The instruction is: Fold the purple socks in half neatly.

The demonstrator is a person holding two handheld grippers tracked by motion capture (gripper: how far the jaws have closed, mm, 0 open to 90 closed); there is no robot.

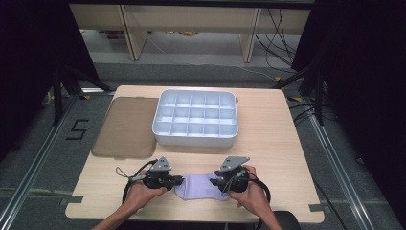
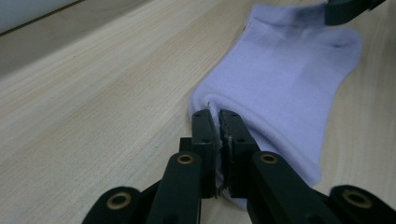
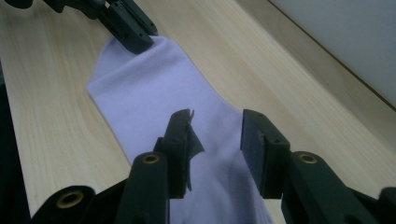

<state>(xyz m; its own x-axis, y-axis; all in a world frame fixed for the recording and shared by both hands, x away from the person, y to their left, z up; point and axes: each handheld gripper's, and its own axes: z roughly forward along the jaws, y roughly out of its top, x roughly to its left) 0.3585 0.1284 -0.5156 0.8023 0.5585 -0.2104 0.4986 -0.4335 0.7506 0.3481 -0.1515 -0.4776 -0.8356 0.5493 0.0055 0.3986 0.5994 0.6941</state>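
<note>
Pinching sock (image 2: 285, 79) edge, left tongs (image 2: 218, 122) pressed together on thin fabric fold; we judge hold shallow, could slip if pulled. Right tongs (image 3: 215, 135) spread over sock's other end, pads not pressing; lifting now would leave that end dragging on desk (image 1: 268, 148). Sock lies flat at near edge, between both hands, divided tray (image 1: 195, 136) well beyond.
</note>
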